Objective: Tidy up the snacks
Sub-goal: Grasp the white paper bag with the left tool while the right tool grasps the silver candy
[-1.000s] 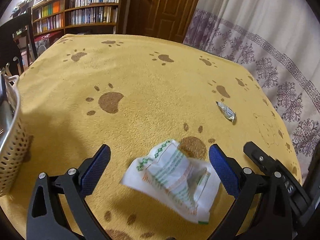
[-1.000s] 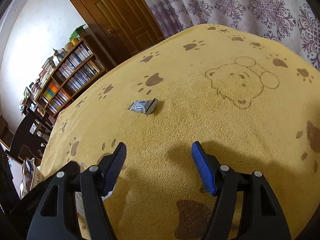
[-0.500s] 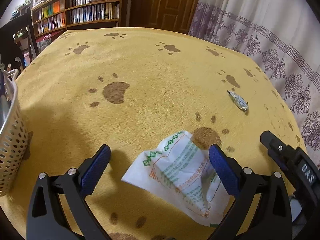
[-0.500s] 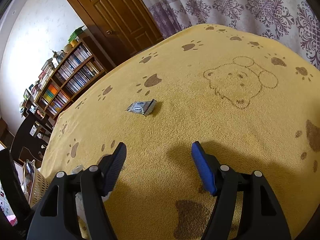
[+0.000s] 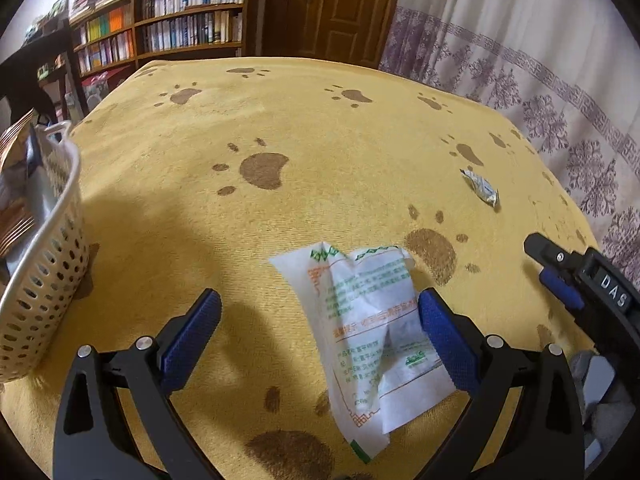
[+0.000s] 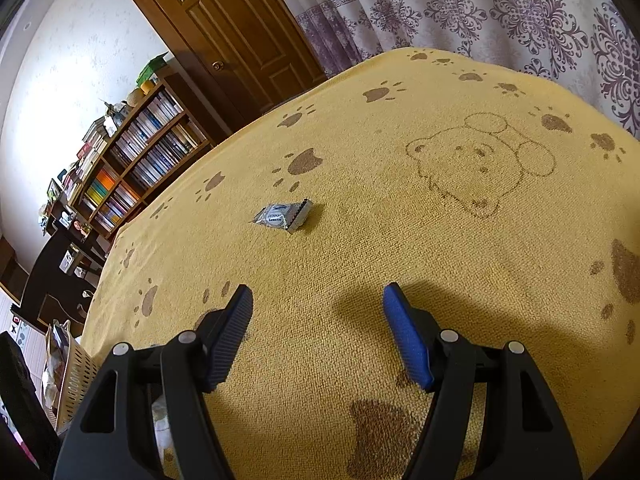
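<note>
Left gripper (image 5: 318, 332): jaws spread wide, nothing clamped. White snack packet (image 5: 370, 328) w/ green and orange print lies crumpled on the yellow paw-print cloth (image 5: 320, 128), between the fingers but off-centre, its right edge against or just beside the right blue pad (image 5: 448, 344); contact cannot be confirmed. Left pad (image 5: 192, 336) well apart from the packet, bare cloth between them. Packet's near end runs back toward the gripper body; far end reaches just past the fingertips.

Small silver wrapped candy (image 5: 480, 187) lies ahead and to the right of the left gripper, well apart from the packet, flat on the cloth. Perforated cream basket (image 5: 44, 280) sits to the left of the left gripper, near its left finger; bags are inside, contents not legible.

Right gripper (image 6: 318, 334): jaws also wide, empty, only cloth between the pads. In left wrist view the right gripper shows at far right (image 5: 554, 276), beside the packet. Same candy (image 6: 282, 217) lies ahead of the right gripper, slightly left of its centre line, not near the fingertips. Basket (image 6: 76, 368) sits far left and behind its left finger. Bear outline printed on the cloth ahead-right.

Background: bookshelf (image 5: 172, 28), brown door (image 6: 236, 36), patterned curtain (image 6: 500, 12)
</note>
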Available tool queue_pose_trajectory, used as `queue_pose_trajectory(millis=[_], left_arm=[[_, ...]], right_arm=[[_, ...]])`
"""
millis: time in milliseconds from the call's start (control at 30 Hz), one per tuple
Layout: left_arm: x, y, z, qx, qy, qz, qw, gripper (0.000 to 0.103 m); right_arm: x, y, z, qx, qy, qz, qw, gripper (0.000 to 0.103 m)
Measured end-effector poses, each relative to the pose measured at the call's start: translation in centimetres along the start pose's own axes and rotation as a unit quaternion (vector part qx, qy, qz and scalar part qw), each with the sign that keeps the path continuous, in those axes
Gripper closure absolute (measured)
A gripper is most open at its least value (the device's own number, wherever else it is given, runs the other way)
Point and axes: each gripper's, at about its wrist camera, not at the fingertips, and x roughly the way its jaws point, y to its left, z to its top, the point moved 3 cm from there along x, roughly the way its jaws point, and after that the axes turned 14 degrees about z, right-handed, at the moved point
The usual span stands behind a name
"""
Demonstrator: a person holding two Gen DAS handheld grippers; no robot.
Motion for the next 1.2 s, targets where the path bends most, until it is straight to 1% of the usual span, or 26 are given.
queue_pose_trajectory(millis=[33, 67, 100, 133, 167, 200, 400, 500, 567, 733, 833, 933, 1000, 1100, 1133, 1200], left_arm=[[0.0, -0.3, 0.0, 0.005, 0.000, -0.007, 1.0000, 0.019], [0.0, -0.7, 0.0, 0.012, -0.005, -0.011, 0.9999, 0.022], [-0.1, -0.9, 0.0, 0.018, -0.009, -0.016, 0.9997, 0.030], [-0.2, -1.2, 0.0, 0.023, -0.011, -0.028, 0.9993, 0.043], [-0.2, -1.4, 0.1, 0.025, -0.011, -0.043, 0.9987, 0.049], [-0.2, -1.5, 0.1, 0.024, -0.009, -0.059, 0.9979, 0.061], [-0.4, -1.5, 0.0, 0.028, -0.019, -0.068, 0.9971, 0.064], [-0.8, -1.2, -0.1, 0.034, -0.032, -0.055, 0.9974, 0.064], [-1.2, -1.0, 0.0, 0.031, -0.037, -0.053, 0.9974, 0.064], [-3.2, -0.3, 0.7, 0.032, -0.068, -0.047, 0.9961, 0.064], [-4.5, 0.3, 1.2, 0.027, -0.084, -0.044, 0.9951, 0.064], [-5.4, 0.9, 1.7, 0.019, -0.094, -0.046, 0.9943, 0.064], [-5.9, 1.1, 1.9, 0.017, -0.099, -0.048, 0.9938, 0.064], [-6.5, 1.4, 2.1, 0.014, -0.105, -0.048, 0.9932, 0.064], [-6.7, 1.6, 2.1, 0.013, -0.107, -0.049, 0.9930, 0.064], [-6.9, 1.7, 2.3, 0.011, -0.109, -0.050, 0.9927, 0.064]], right_arm=[[0.0, 0.0, 0.0, 0.000, 0.000, 0.000, 1.000, 0.035], [0.0, 0.0, 0.0, 0.000, 0.000, 0.000, 1.000, 0.035], [0.0, 0.0, 0.0, 0.000, 0.000, 0.000, 1.000, 0.035], [0.0, 0.0, 0.0, 0.000, 0.000, 0.000, 1.000, 0.035], [0.0, 0.0, 0.0, 0.000, 0.000, 0.000, 1.000, 0.035], [0.0, 0.0, 0.0, 0.000, 0.000, 0.000, 1.000, 0.035], [0.0, 0.1, 0.0, -0.001, 0.000, 0.000, 1.000, 0.035], [0.0, 0.3, 0.0, -0.005, 0.002, 0.003, 1.000, 0.035], [0.0, 0.4, 0.0, -0.008, 0.003, 0.006, 1.000, 0.035], [0.3, 0.5, 0.3, -0.009, 0.014, 0.014, 1.000, 0.035], [0.5, 0.9, 1.0, -0.022, 0.023, 0.009, 0.999, 0.035], [1.4, 2.5, 2.3, -0.074, 0.048, 0.016, 0.996, 0.035], [2.5, 3.5, 3.4, -0.121, 0.057, 0.010, 0.991, 0.035], [4.6, 4.6, 4.9, -0.191, 0.073, -0.008, 0.979, 0.035], [5.0, 4.7, 5.1, -0.203, 0.079, -0.008, 0.976, 0.035], [6.5, 5.2, 5.5, -0.241, 0.102, -0.012, 0.965, 0.035]])
